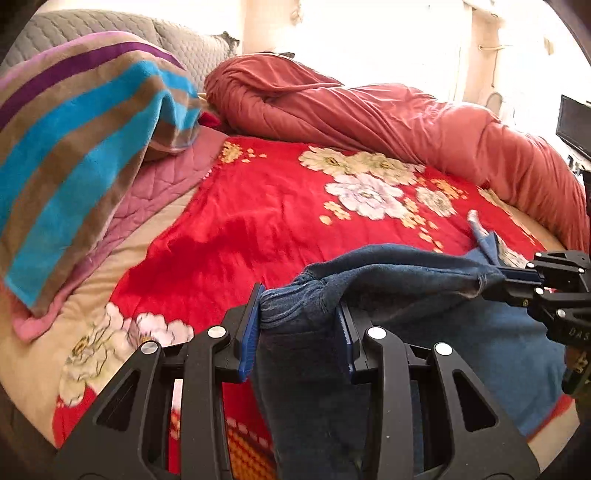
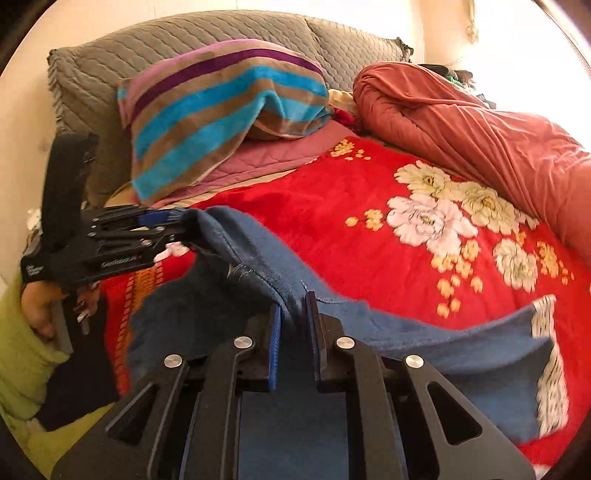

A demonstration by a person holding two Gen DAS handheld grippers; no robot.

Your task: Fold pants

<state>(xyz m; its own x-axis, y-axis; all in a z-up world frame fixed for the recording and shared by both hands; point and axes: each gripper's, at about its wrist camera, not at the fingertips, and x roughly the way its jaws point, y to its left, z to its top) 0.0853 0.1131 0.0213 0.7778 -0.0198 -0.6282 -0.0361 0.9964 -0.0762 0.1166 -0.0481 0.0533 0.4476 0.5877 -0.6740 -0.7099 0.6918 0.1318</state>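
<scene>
The blue pants (image 1: 388,273) hang lifted above a red flowered blanket (image 1: 266,206), stretched between both grippers. My left gripper (image 1: 299,314) is shut on a bunched, ribbed edge of the pants. My right gripper (image 2: 295,317) is shut on the pants' folded edge (image 2: 258,258). It also shows at the right of the left wrist view (image 1: 517,277), pinching a corner. The left gripper shows in the right wrist view (image 2: 162,225), held by a hand. A pants end with a patterned lining (image 2: 546,354) lies on the blanket at the right.
A striped blue, brown and purple towel (image 2: 221,107) lies over a grey quilted pillow (image 2: 184,33) at the head of the bed. A rolled rust-red quilt (image 1: 369,107) runs along the far side. A dark screen (image 1: 574,125) stands at the right.
</scene>
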